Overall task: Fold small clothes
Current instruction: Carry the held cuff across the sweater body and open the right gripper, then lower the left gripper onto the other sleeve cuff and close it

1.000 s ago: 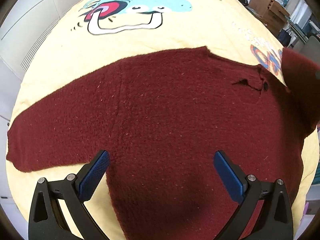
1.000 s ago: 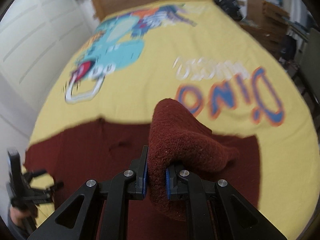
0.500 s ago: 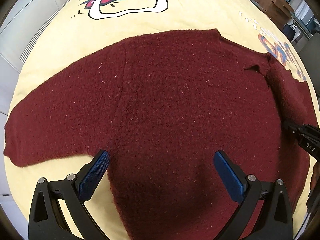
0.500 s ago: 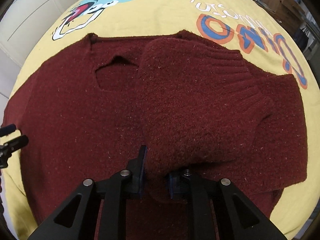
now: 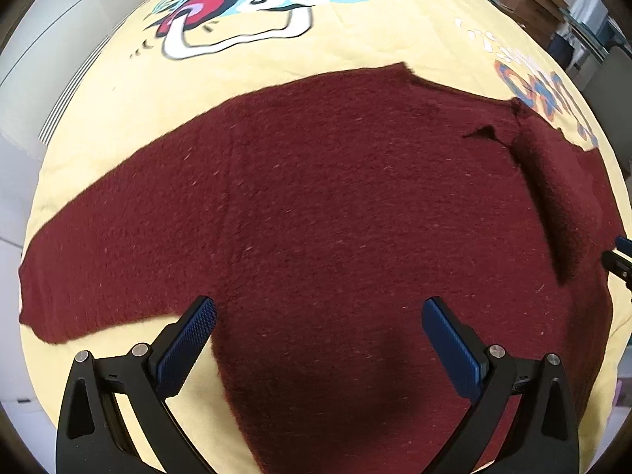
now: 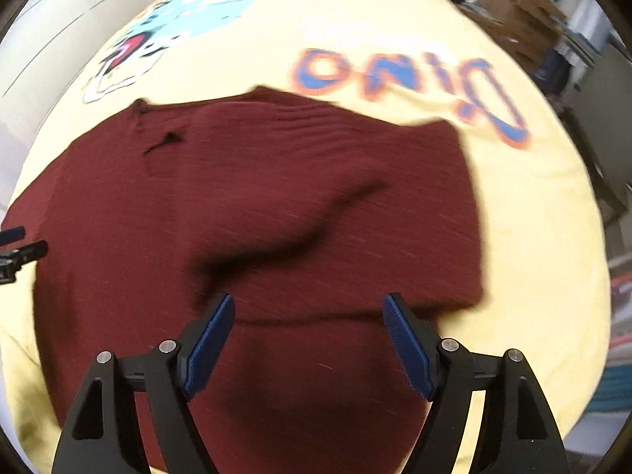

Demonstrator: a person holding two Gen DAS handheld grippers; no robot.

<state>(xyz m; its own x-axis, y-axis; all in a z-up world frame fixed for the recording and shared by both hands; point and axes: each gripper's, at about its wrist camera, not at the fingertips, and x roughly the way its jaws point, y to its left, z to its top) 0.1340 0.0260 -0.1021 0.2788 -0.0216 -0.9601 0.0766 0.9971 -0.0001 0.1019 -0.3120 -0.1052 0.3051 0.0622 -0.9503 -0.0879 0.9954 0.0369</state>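
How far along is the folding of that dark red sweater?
One sleeve already lies folded across the sweater. The right gripper is opening, nothing pinched. The other sleeve is spread flat on the yellow blanket, with the left gripper open above. The body is unfolded.

The dark red sweater [image 5: 335, 213] covers the near half of the yellow dinosaur bedspread [image 5: 335, 55]. From 10 to 2 o'clock the bedspread is bare and flat, with free passage above it. At 3 o'clock a folded sleeve [image 6: 316, 181] makes a low ridge. At 1 o'clock, beyond the bed, cardboard boxes [image 6: 521, 19] close the way. At 9 o'clock stands a white wall [image 5: 51, 59].
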